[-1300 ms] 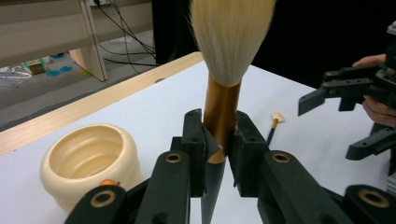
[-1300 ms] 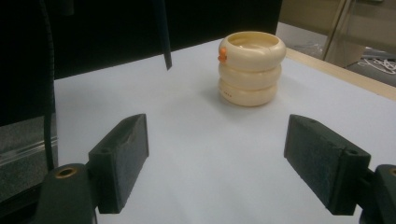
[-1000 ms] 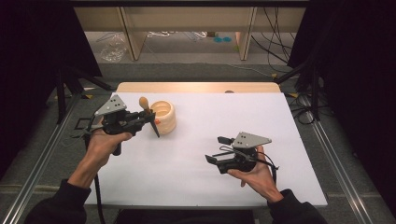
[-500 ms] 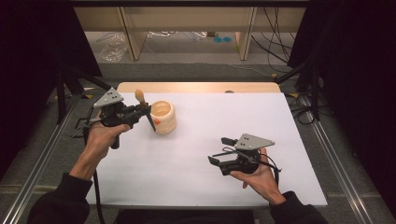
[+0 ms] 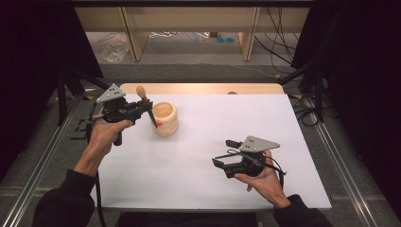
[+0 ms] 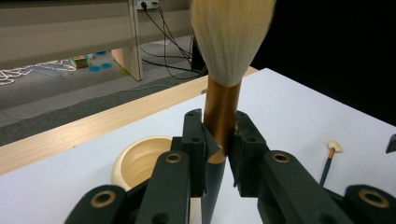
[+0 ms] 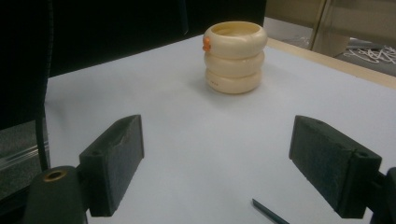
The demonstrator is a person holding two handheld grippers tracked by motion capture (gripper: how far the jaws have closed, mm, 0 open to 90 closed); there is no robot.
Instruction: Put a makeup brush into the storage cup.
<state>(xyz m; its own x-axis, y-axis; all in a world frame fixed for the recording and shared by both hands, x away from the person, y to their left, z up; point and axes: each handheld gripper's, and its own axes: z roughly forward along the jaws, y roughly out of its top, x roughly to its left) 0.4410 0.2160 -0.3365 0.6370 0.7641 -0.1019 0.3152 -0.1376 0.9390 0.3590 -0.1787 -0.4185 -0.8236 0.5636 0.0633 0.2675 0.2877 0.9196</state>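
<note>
Left gripper [image 6: 219, 154] fingers clamped on brush [image 6: 223, 112], beside the cup [image 5: 166, 118], not in yet. Right gripper [image 7: 233, 163] fingers wide open, empty.

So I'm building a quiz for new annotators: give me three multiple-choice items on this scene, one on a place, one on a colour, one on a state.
1. Where is the pot relative to the left gripper?
A. beside its jaws, toward mid-table
B. at the near table edge
C. under the right hand

2. What colour are the bristles of the brush?
A. black
B. cream-white
C. red

3. How does the right gripper stand?
A. shut on the pot
B. shut on a brush
C. open, with nothing between the jaws

Answers: 1 A, the high view shows the pot just past the left gripper's jaws. 2 B, the left gripper view shows a pale tuft above the golden handle. 3 C, the right gripper view shows the jaws wide apart over bare table.
</note>
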